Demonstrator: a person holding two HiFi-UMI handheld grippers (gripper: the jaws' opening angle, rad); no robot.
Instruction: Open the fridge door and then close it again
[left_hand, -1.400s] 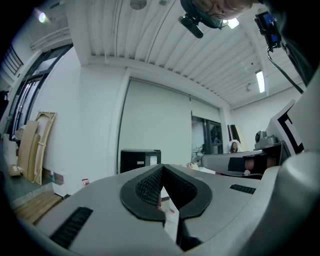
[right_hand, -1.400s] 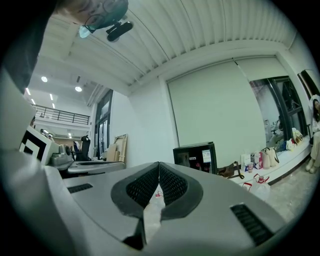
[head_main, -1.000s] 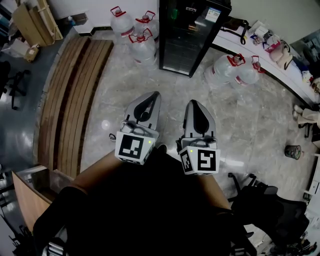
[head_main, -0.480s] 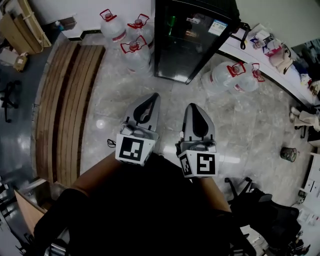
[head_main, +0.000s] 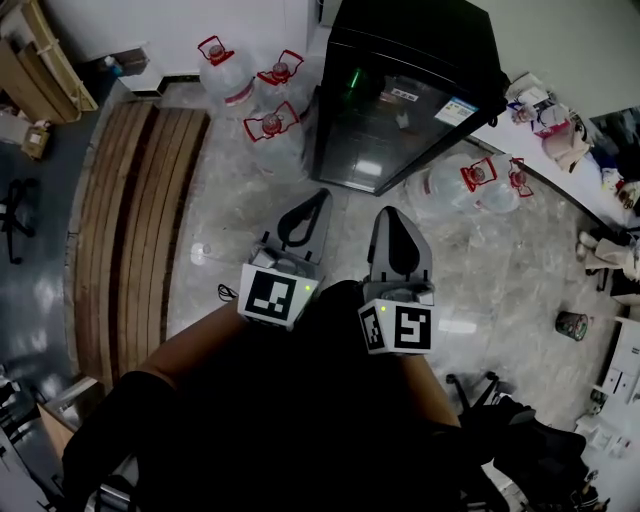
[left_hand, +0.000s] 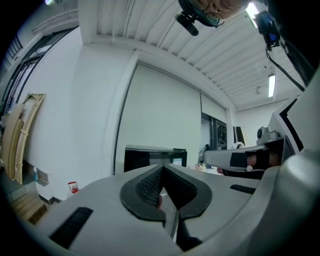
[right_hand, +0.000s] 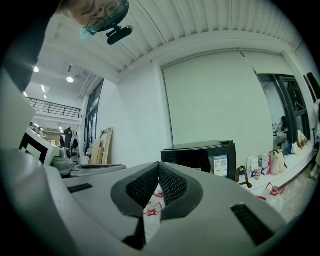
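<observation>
A black fridge (head_main: 400, 100) with a dark glass door stands on the floor ahead, and the door looks closed. My left gripper (head_main: 319, 194) and right gripper (head_main: 391, 213) are held side by side and level, pointing toward it, short of its front. Both are shut with nothing between the pads. In the left gripper view the closed tips of the left gripper (left_hand: 163, 166) sit just below the fridge (left_hand: 150, 156). In the right gripper view the shut right gripper (right_hand: 159, 163) lies left of the fridge (right_hand: 205, 154).
Large water jugs with red caps stand left of the fridge (head_main: 272, 128) and right of it (head_main: 470, 180). A slatted wooden platform (head_main: 130, 220) runs along the left. A cluttered white counter (head_main: 560, 150) lines the right, with a small bin (head_main: 572, 325) on the marble floor.
Both grippers have moved forward together toward the fridge, which now looks larger and nearer in the head view. Their jaws stayed shut.
</observation>
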